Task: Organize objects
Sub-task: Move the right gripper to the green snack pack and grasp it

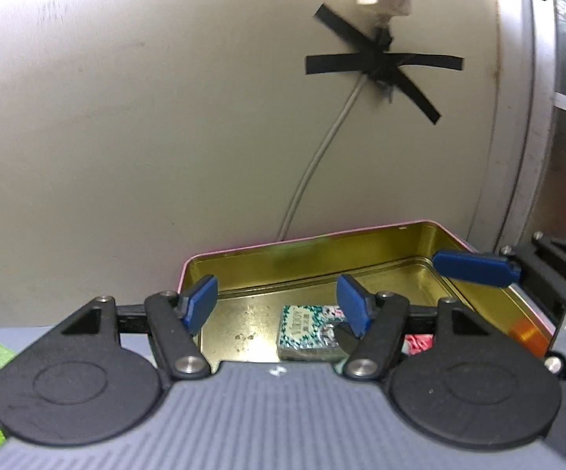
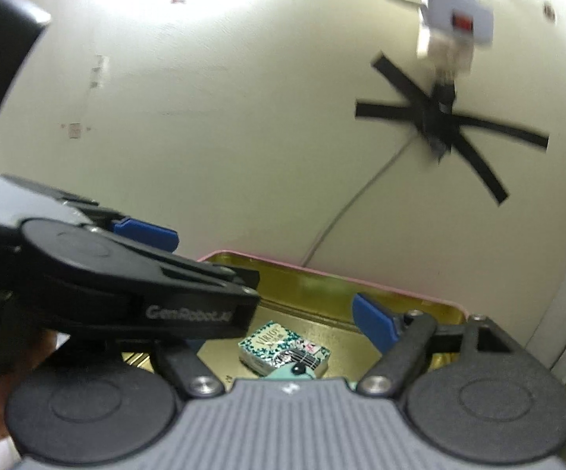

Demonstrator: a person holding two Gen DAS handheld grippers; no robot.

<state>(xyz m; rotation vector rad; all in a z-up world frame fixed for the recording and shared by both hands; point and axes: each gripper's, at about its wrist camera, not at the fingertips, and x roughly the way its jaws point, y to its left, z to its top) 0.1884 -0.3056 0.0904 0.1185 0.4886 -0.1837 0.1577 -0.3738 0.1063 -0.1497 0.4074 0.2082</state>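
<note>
Teal patterned packet [image 1: 307, 333] flat inside open gold-lined tin [image 1: 322, 258]

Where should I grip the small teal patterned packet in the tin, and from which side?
Probably from above, closing across its two long edges. The packet lies flat on the floor of the open tin, clear of the back wall, so its sides are free but its broad face offers nothing to pinch. The left gripper is open right over it. A red item sits to its right.
</note>
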